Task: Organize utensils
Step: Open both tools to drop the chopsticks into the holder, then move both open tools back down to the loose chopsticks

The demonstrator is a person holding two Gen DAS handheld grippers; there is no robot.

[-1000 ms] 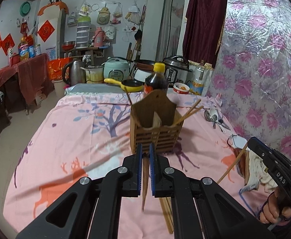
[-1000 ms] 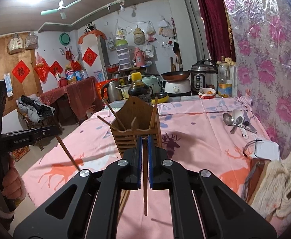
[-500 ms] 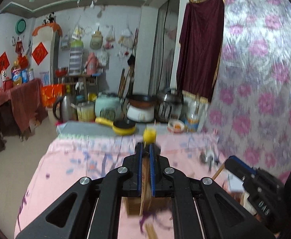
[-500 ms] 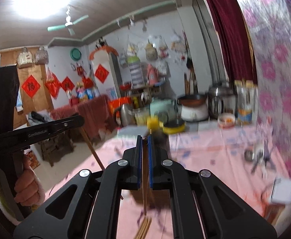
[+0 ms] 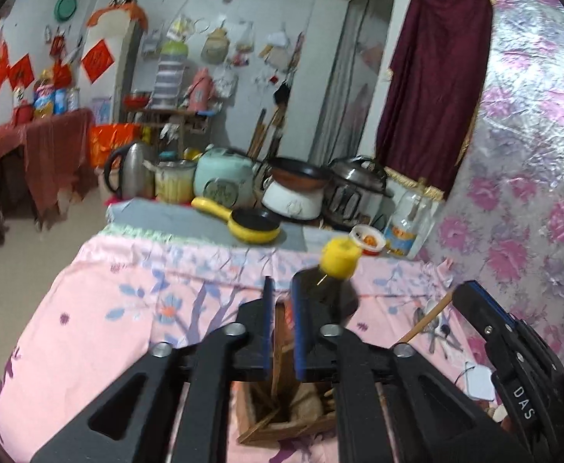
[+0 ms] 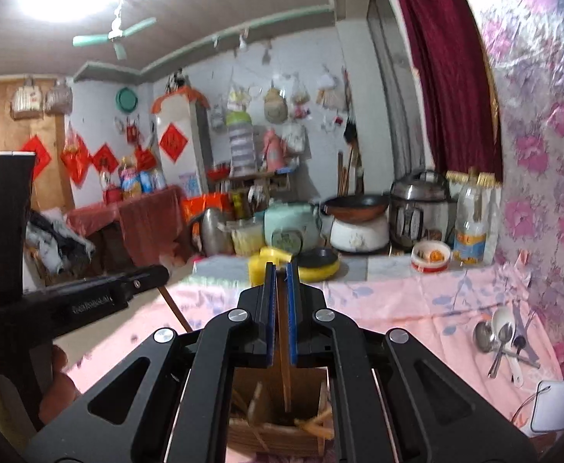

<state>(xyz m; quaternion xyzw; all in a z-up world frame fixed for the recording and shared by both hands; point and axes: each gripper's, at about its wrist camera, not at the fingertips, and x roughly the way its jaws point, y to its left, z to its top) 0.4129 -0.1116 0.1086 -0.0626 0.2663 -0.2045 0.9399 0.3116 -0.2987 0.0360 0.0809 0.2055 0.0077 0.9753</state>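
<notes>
Pink tablecloth [image 5: 89, 308] below — both grippers [image 5: 280, 332] [image 6: 280, 316] pinch chopsticks [image 6: 283, 351] over holder [image 6: 278, 436].

The wooden utensil holder [image 6: 278, 424] is an open-topped slatted box standing upright on the pink desk cloth, at 6 o'clock in both wrist views. Several chopsticks [image 6: 312, 422] lean inside it at differing angles. One wooden chopstick [image 6: 283, 351] hangs near vertical, tip down inside the holder's opening. A second chopstick [image 5: 280, 351] points down toward the holder. A cluster of metal and white spoons [image 6: 503, 337] lies flat on the cloth at 3 o'clock, well apart from the holder.
</notes>
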